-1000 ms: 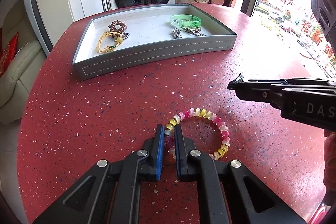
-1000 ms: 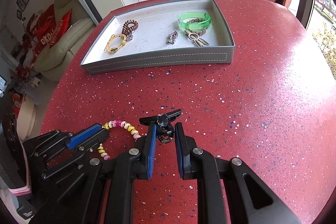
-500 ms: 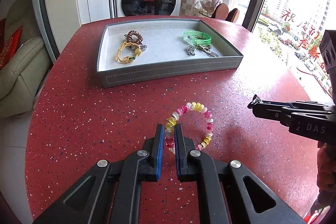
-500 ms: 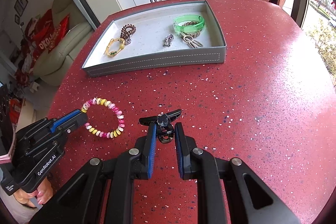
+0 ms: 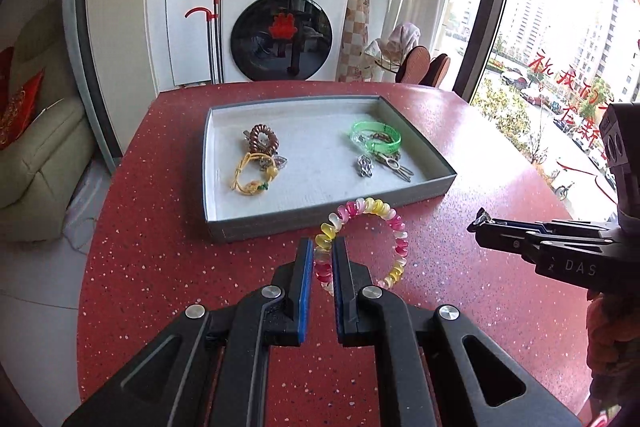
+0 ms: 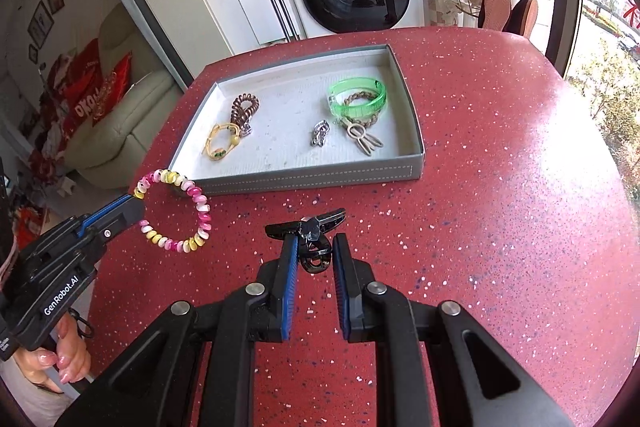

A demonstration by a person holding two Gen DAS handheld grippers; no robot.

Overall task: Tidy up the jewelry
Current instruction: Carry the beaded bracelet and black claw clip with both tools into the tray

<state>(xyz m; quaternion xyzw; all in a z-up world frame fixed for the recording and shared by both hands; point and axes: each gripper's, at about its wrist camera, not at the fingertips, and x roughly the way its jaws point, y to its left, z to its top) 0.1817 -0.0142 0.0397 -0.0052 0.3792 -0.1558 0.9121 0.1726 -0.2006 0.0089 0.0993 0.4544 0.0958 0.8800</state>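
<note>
Peeking from the right gripper (image 6: pixel 314 251), a small black hair clip (image 6: pixel 310 227) is half hidden btwn the near-closed jaws; its lower part is hard to read. Left gripper (image 5: pixel 323 259), angled down over the speckled red table (image 6: pixel 500 187), pinches the pink-yellow-white spiral coil bracelet (image 5: pixel 394 227) clear of the top, just short of the grey rectangular tray (image 6: pixel 320 181) w/ other jewelry inside.

The tabletop (image 6: pixel 500 187) is glossy red stone-like composite with white and dark speckles. The tray (image 6: pixel 320 181) has matt grey stitched walls and a pale, rough-textured lining. The spiral bracelet (image 5: pixel 394 227) is glossy translucent plastic, as is the green bangle (image 6: pixel 358 99). A small charm (image 6: pixel 320 137) near the tray's front edge looks metallic.
</note>
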